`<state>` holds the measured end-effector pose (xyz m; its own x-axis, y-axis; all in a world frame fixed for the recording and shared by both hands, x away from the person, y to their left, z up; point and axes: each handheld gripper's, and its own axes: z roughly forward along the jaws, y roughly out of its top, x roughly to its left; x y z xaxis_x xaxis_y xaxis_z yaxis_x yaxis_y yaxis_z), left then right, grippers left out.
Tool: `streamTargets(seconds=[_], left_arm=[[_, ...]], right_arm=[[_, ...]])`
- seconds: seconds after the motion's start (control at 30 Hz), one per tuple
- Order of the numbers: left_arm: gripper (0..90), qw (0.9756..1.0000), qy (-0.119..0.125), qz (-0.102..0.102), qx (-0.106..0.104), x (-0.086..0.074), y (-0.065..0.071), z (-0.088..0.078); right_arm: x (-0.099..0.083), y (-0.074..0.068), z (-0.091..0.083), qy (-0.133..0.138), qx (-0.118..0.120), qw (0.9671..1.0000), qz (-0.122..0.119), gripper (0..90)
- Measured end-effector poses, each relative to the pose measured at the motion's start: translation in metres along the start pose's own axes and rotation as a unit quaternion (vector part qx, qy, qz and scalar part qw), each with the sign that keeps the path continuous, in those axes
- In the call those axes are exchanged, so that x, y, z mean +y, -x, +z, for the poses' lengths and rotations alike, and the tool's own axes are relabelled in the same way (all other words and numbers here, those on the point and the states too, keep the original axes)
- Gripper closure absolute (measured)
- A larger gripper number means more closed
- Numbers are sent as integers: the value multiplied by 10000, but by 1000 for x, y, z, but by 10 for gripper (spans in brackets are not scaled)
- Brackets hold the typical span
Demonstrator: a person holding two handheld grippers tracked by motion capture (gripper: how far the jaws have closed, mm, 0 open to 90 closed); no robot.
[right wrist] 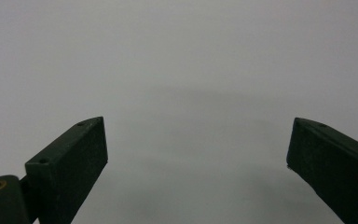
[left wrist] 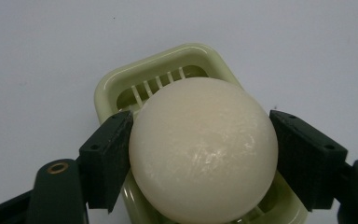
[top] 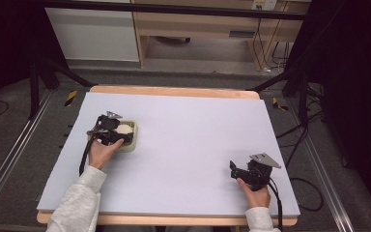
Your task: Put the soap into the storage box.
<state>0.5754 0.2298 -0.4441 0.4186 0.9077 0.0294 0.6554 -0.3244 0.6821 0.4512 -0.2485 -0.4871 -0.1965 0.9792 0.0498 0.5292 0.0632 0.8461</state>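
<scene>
A round cream-white soap bar (left wrist: 204, 149) sits between the two black jaws of my left gripper (left wrist: 200, 158), both pads pressed against its sides. Under it lies a pale green slotted soap dish (left wrist: 121, 86). In the high view the left gripper (top: 117, 134) is over the dish (top: 131, 140) at the table's left, with the soap (top: 123, 128) showing white at its tip. My right gripper (top: 233, 170) rests low at the front right, jaws wide apart with nothing between them (right wrist: 198, 154).
The pale lilac mat (top: 188, 135) covers the wooden table. Beyond the far edge stand a white panel and a wooden cabinet (top: 198, 24). Black stand legs and cables lie on the floor at both sides.
</scene>
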Motion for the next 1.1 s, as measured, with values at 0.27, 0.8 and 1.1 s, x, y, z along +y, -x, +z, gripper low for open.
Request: streamTargets(seconds=[0.27, 0.8, 1.1], left_arm=[[241, 10000, -36, -29, 1, -1, -1, 1], [145, 9999, 98, -23, -31, -1, 0, -8], [130, 9991, 397, -33, -144, -1, 8, -30]], right_arm=[[0, 0, 0, 0, 4, 10000, 0, 53], [0, -1, 0, 3, 5, 10000, -16, 51], [0, -1, 0, 8, -2, 10000, -40, 51]])
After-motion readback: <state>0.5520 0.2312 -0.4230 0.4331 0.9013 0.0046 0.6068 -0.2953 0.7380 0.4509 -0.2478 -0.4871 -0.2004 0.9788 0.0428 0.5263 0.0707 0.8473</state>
